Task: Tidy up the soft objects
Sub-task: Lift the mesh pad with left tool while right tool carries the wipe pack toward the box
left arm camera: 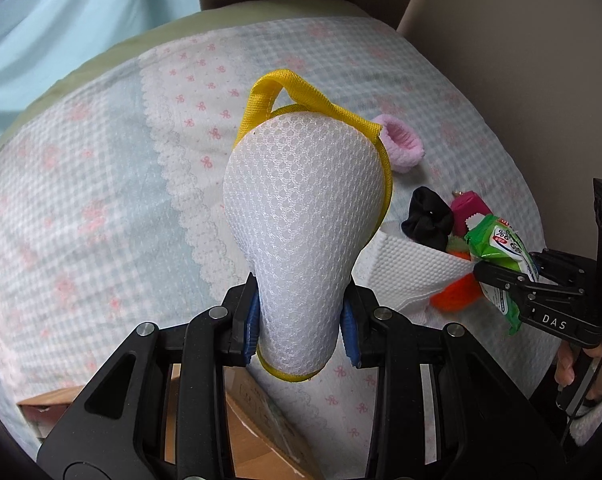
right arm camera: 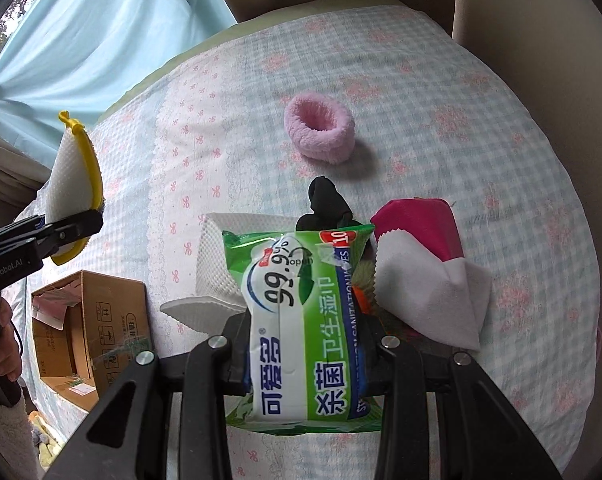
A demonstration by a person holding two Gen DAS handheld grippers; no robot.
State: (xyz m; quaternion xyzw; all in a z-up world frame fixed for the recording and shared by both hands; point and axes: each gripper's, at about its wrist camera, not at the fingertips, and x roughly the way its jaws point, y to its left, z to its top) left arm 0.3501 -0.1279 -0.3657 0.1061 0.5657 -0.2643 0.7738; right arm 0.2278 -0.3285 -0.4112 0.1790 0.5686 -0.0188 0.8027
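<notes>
My left gripper (left arm camera: 301,320) clamps the mesh sponge (left arm camera: 305,216), my right gripper (right arm camera: 305,360) clamps the slippery wipes pack (right arm camera: 301,320), which may slide out.

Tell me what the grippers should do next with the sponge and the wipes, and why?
Probably carry both toward the cardboard box. The left hand-held gripper is clamped on the white mesh sponge and the right hand-held gripper on the green wipes pack, both lifted off the bed cover. The box stands open beside the bed, so it looks like the place for them.
</notes>
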